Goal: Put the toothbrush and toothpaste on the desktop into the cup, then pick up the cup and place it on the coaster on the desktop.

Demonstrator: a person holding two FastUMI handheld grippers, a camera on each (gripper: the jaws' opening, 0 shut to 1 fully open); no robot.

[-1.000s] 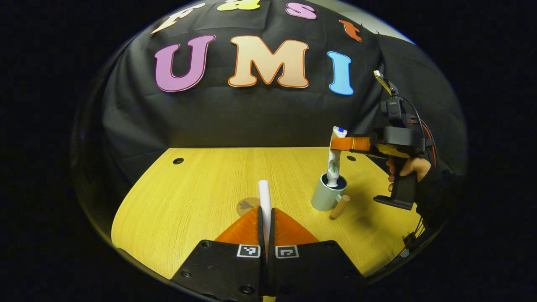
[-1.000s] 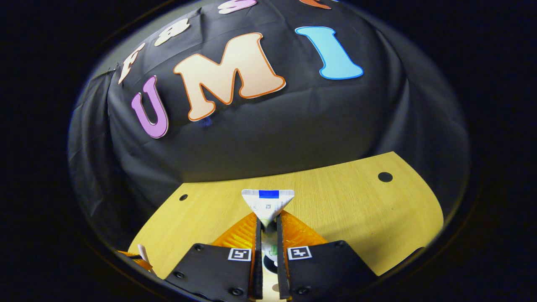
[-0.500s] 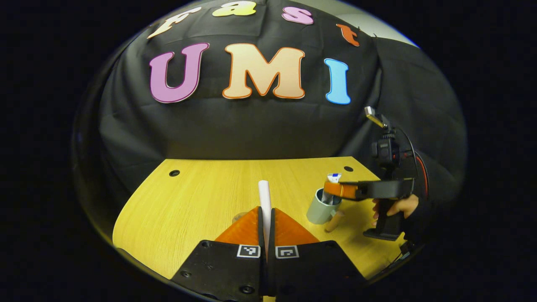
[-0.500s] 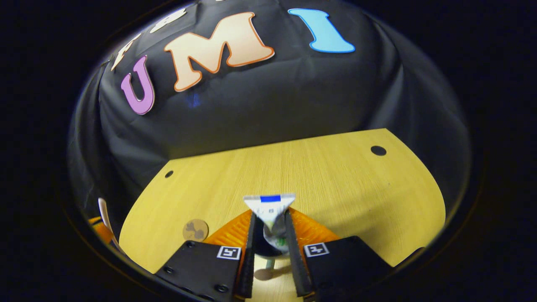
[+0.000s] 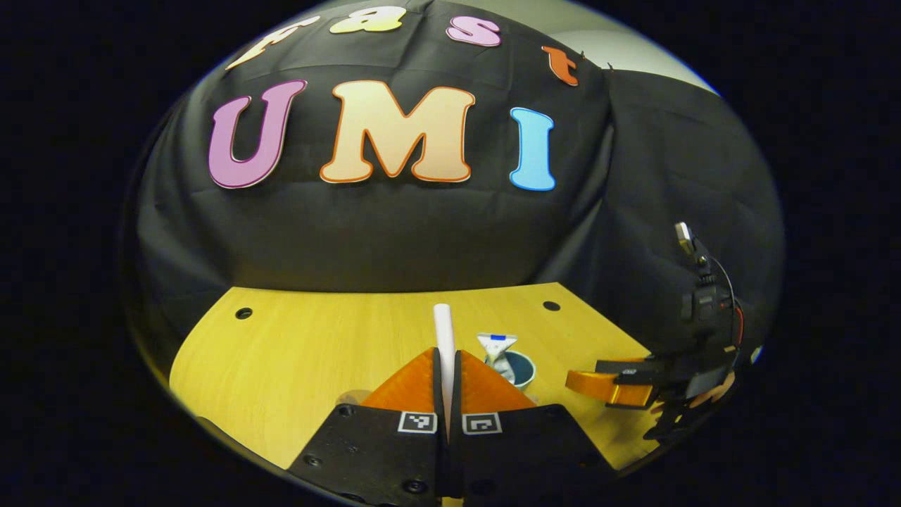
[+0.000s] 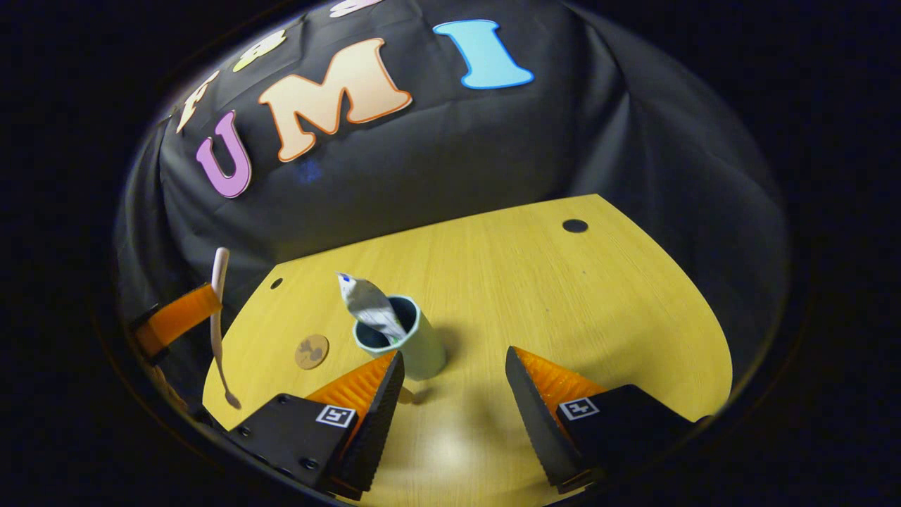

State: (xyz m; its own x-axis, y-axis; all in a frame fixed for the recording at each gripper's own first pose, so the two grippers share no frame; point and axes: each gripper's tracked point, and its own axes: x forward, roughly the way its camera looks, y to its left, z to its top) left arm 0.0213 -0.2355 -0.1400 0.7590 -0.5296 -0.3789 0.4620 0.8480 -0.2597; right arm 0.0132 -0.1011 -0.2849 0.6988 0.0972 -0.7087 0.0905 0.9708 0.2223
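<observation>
A pale green cup (image 6: 415, 348) stands on the yellow wooden desktop (image 6: 563, 303), and the white toothpaste tube (image 6: 369, 306) leans in it with its crimped end up. My right gripper (image 6: 454, 384) is open just in front of the cup, touching nothing. In the left gripper view the cup (image 5: 522, 370) and the tube (image 5: 498, 347) lie right of my left gripper (image 5: 447, 355), which is shut on the white toothbrush (image 5: 443, 331). The right gripper view has that left gripper (image 6: 179, 317) at the far left, the toothbrush (image 6: 217, 317) hanging head down. A small round brown coaster (image 6: 311, 351) lies left of the cup.
Black cloth walls close the desktop at the back and the right side. Small dark holes (image 6: 575, 225) mark the desktop near its far corners. In the left gripper view the right gripper (image 5: 612, 386) and its handle hover over the table's right edge.
The right gripper opened and let go of the toothpaste, which now stands in the cup, and drew back from it. The left gripper still holds the toothbrush and has swung towards the cup.
</observation>
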